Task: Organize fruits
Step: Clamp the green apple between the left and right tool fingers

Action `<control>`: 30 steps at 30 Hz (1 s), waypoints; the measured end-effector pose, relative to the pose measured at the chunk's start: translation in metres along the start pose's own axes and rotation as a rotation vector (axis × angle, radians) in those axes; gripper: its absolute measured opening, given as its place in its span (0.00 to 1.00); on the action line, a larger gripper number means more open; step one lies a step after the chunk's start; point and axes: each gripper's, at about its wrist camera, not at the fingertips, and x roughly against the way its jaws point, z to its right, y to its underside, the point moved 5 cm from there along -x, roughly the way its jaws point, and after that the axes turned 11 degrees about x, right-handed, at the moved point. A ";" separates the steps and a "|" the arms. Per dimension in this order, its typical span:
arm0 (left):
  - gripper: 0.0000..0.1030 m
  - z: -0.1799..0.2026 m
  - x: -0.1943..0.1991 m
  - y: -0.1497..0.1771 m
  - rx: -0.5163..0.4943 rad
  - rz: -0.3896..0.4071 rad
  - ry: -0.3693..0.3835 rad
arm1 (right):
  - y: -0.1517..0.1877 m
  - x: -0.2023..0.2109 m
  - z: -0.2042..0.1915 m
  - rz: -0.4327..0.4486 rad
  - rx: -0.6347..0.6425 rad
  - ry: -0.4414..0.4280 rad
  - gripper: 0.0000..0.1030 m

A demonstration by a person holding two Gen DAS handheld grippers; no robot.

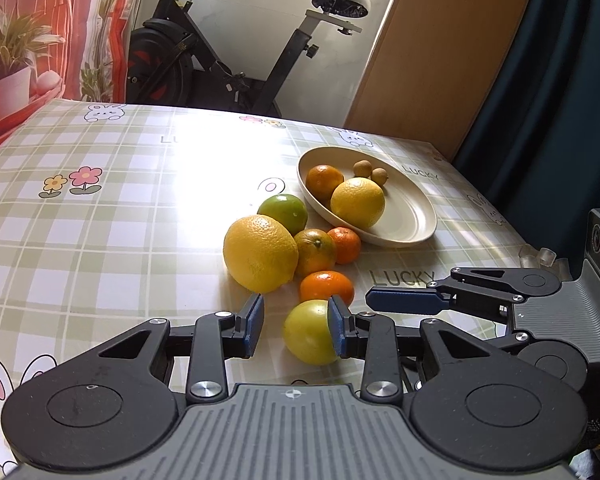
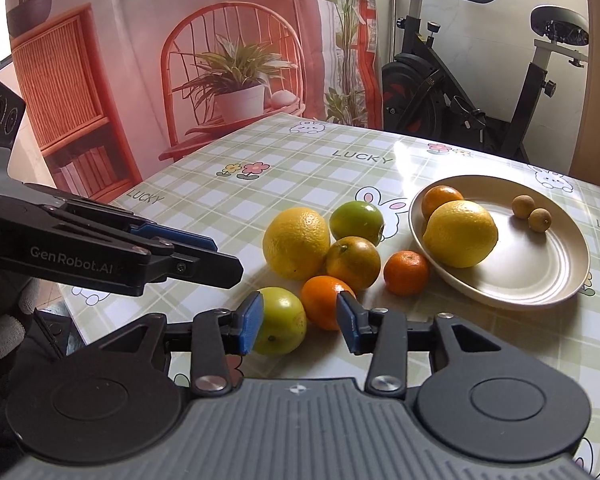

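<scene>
Two grippers, left gripper (image 1: 296, 326) and right gripper (image 2: 300, 322), hover spread beside the yellow-green fruit (image 1: 308, 334) on the bench (image 1: 100, 240); plate (image 1: 416, 216) at 1 o'clock.

"LUCKY" is printed repeatedly on the checked cloth covering the desk (image 1: 100, 240): in the left wrist view at 5 o'clock of the plate (image 1: 416, 216), again at its 2 o'clock, and cut off at 10 o'clock. The left claw (image 2: 220, 256), seen from the right wrist, reads "GenRobot.AI" on its arm.
</scene>
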 end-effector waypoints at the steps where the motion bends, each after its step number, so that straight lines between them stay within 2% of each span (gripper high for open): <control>1: 0.36 0.000 0.000 0.000 0.004 -0.004 0.003 | 0.001 -0.002 -0.002 -0.005 0.006 -0.006 0.45; 4: 0.40 0.002 -0.004 0.003 0.008 -0.021 0.017 | 0.003 -0.006 -0.006 -0.020 0.014 -0.024 0.46; 6: 0.47 0.005 -0.007 0.005 0.004 -0.034 0.029 | 0.005 -0.010 -0.007 -0.029 0.018 -0.032 0.46; 12: 0.47 0.010 -0.019 0.009 0.001 -0.074 0.053 | 0.009 -0.020 -0.009 -0.056 0.014 -0.049 0.46; 18: 0.47 0.003 -0.033 0.011 0.044 -0.112 0.055 | 0.009 -0.025 -0.008 -0.060 0.010 -0.063 0.46; 24: 0.46 -0.002 -0.038 0.013 0.072 -0.126 0.055 | 0.009 -0.027 -0.008 -0.056 -0.001 -0.068 0.47; 30: 0.46 0.000 -0.038 0.014 0.057 -0.122 0.051 | 0.010 -0.028 -0.007 -0.056 -0.009 -0.063 0.46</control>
